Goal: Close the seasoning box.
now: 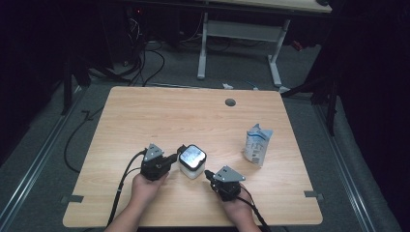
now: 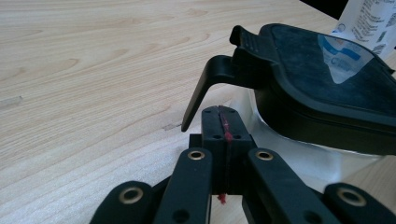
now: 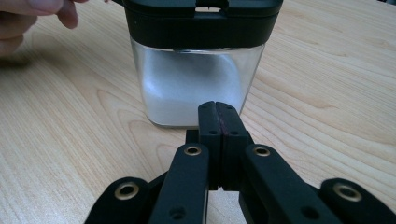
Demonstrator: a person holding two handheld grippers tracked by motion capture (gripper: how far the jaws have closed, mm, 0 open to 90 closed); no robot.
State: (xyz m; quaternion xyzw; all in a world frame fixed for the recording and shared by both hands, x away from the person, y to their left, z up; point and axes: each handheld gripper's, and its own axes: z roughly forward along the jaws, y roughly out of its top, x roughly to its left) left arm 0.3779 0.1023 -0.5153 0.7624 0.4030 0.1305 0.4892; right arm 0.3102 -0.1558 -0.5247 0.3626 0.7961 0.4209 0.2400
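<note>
While both of my grippers sit with their jaws pressed flat together and nothing between them, the clear square canister [image 1: 192,162] with its black latch lid [image 2: 327,79] stands upright between them, near my edge of the table [image 1: 145,116]. My left gripper [image 1: 172,157] is tucked just beside the lid's flip latch [image 2: 205,88], its tip under that tab as far as I can tell. My right gripper [image 1: 209,174] points at the canister's glass wall [image 3: 191,88] from just beside it.

I judge the main risk to be tipping: the canister holds white powder low down, so a lift under the latch with no counter-hold could rock it over or skid it across the smooth wood. A closed tip could also slip off the tab and knock the lid sideways.

Room is generous. Bare wood lies well beyond the canister, the blue-and-white pouch [image 1: 257,144] stands well apart to the right, and the cable hole [image 1: 230,102] is far off. Only the near edge, behind my hands, is close.
</note>
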